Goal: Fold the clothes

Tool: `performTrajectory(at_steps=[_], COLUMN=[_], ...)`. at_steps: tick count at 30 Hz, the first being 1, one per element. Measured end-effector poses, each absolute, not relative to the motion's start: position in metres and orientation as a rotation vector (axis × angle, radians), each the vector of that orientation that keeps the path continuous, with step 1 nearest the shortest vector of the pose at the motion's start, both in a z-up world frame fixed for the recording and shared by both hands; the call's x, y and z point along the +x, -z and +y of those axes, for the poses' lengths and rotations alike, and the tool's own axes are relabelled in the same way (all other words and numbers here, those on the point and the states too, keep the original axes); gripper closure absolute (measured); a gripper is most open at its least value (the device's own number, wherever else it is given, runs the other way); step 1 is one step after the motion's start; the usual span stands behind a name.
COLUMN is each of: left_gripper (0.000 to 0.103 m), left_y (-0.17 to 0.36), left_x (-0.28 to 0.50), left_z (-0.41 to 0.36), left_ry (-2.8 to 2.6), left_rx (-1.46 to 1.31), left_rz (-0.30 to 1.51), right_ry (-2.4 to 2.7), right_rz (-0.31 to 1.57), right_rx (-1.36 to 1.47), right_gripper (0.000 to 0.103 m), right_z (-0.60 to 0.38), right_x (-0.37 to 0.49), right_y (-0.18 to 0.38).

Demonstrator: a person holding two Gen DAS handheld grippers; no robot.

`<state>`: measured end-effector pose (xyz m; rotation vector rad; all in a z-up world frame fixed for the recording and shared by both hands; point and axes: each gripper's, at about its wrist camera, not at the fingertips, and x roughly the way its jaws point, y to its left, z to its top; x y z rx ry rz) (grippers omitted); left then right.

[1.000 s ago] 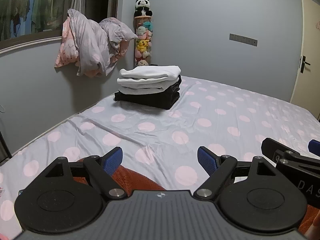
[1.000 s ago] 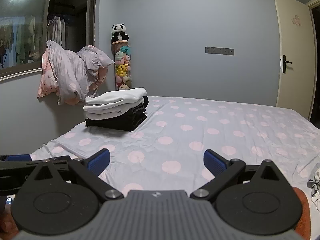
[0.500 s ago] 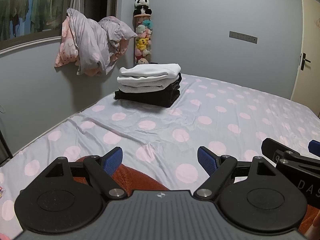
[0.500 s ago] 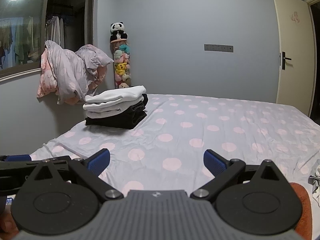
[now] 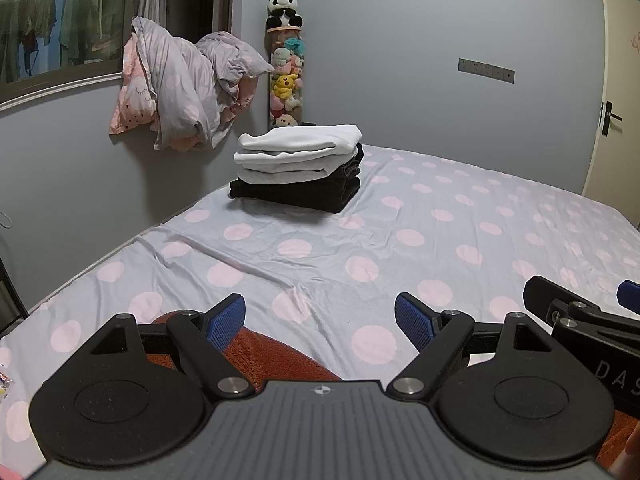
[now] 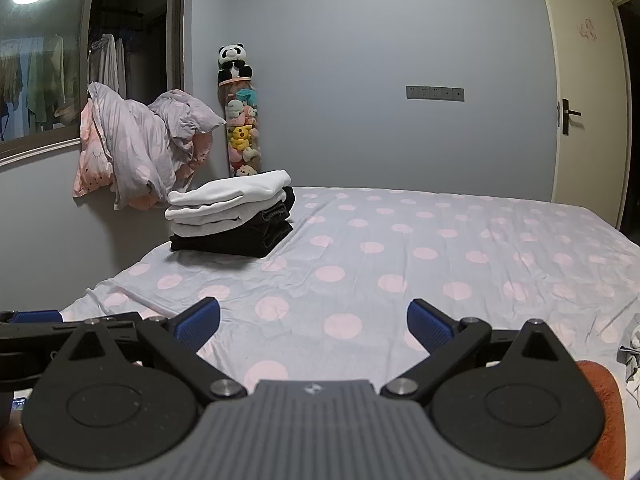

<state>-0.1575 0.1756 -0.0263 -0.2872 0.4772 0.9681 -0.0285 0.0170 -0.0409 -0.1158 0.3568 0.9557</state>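
Observation:
A stack of folded clothes (image 5: 298, 166), white and grey on top of black, sits at the far left corner of the bed; it also shows in the right wrist view (image 6: 232, 214). My left gripper (image 5: 320, 318) is open and empty, held over the near end of the bed above a rust-red fuzzy garment (image 5: 272, 354). My right gripper (image 6: 314, 322) is open and empty, level with the left one. The red garment (image 6: 600, 392) shows at the right edge under it. A crumpled grey garment (image 6: 632, 356) lies at the far right edge.
The bed has a grey sheet with pink dots (image 5: 440, 232). Bedding and a pink pillow (image 5: 180, 88) are piled on the window ledge at the left. A tube of plush toys (image 5: 285, 68) stands in the corner. A door (image 6: 580, 92) is at the right.
Both grippers have tilted slightly so the stack and the bed sit a little lower in view. Both stay open and empty.

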Motion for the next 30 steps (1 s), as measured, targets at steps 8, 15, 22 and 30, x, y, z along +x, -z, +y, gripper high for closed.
performTrajectory(at_steps=[8,15,22,30], left_gripper=[0.006,0.006,0.006,0.006], left_y=[0.0260,0.0259,0.0259,0.0246], left_x=[-0.1562,-0.1553,-0.1565,-0.1581], left_z=[0.1743,0.1737,0.1748,0.1763], left_ry=[-0.971,-0.971,-0.969,-0.972], left_rx=[-0.280,-0.274,-0.276,-0.273], left_rz=[0.481,0.484,0.487,0.488], right_ry=[-0.956,-0.958,-0.960,-0.964], right_rz=[0.367,0.373,0.376,0.381], right_rx=[-0.113,-0.111,-0.112,-0.113], right_gripper=[0.002,0.002,0.002,0.002], right_z=[0.0164,0.0140,0.0147,0.0152], right_x=[-0.0275,-0.0253,-0.0232,-0.0234], right_y=[0.0416,0.0422,0.0419,0.0414])
